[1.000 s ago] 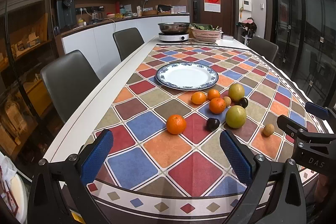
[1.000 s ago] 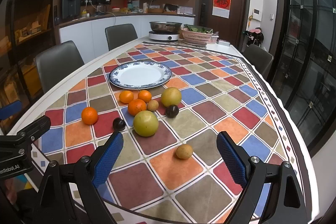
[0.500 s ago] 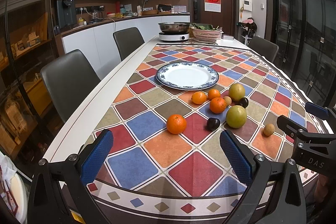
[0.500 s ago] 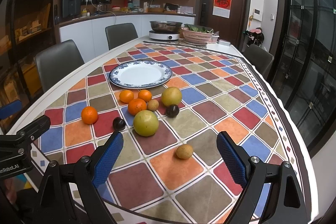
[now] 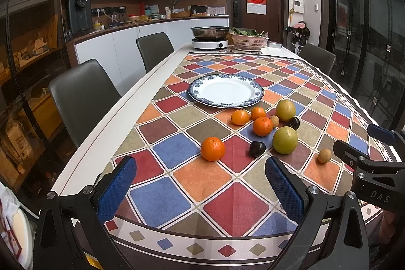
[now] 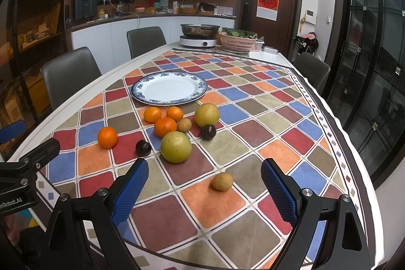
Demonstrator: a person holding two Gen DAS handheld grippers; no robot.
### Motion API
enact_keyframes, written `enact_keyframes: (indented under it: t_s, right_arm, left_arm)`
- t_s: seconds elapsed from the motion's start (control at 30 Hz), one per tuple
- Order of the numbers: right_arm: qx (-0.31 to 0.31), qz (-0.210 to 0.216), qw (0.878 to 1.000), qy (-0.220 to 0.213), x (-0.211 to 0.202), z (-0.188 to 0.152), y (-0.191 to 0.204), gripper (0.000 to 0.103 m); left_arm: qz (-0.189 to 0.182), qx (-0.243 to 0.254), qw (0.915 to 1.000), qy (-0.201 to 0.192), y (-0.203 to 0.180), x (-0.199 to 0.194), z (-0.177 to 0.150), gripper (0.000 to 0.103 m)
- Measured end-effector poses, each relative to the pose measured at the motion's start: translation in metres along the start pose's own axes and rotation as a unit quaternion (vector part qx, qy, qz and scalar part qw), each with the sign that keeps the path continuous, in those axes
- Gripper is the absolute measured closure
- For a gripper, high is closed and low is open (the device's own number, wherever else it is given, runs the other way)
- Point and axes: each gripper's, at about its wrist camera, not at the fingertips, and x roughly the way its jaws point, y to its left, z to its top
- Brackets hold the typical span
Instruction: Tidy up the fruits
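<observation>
An empty blue-rimmed white plate (image 5: 195, 90) (image 6: 138, 90) lies mid-table. In front of it lie several fruits: oranges, the nearest one (image 5: 213, 148) (image 6: 107, 137) apart at the left, two green-yellow round fruits (image 5: 285, 140) (image 6: 176, 147), two dark plums (image 5: 257, 148) (image 6: 143, 148), and small tan fruits, one (image 5: 324, 156) (image 6: 222, 181) lying alone. My left gripper (image 5: 200, 186) is open and empty above the near table edge, short of the nearest orange. My right gripper (image 6: 203, 187) is open and empty, with the lone tan fruit just beyond its fingers.
A checkered cloth (image 5: 202, 176) covers the table. At the far end stand an induction cooker with a steel pot (image 5: 209, 35) and a pink basket of greens (image 5: 249, 40). Grey chairs (image 5: 81, 95) line the left side. Glass doors are at the right.
</observation>
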Motion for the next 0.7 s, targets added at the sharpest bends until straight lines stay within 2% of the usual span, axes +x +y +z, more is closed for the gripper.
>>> enact_keyframes:
  t_s: [0.23, 0.5, 0.7]
  right_arm:
    - [-0.003, -0.002, 1.0, 0.009, 0.006, -0.006, 0.002, 0.012]
    - [-0.029, -0.033, 0.999, 0.019, 0.021, 0.011, 0.007, 0.012]
    - [-0.042, -0.033, 0.998, 0.045, 0.04, 0.015, 0.012, 0.012]
  left_arm:
    - [0.0, -0.003, 1.0, 0.002, 0.001, 0.0, 0.0, 0.0]
    - [0.011, -0.015, 0.9998, -0.001, 0.014, 0.011, 0.002, 0.0]
    - [-0.01, 0.011, 0.9998, 0.011, 0.015, 0.029, 0.008, 0.0]
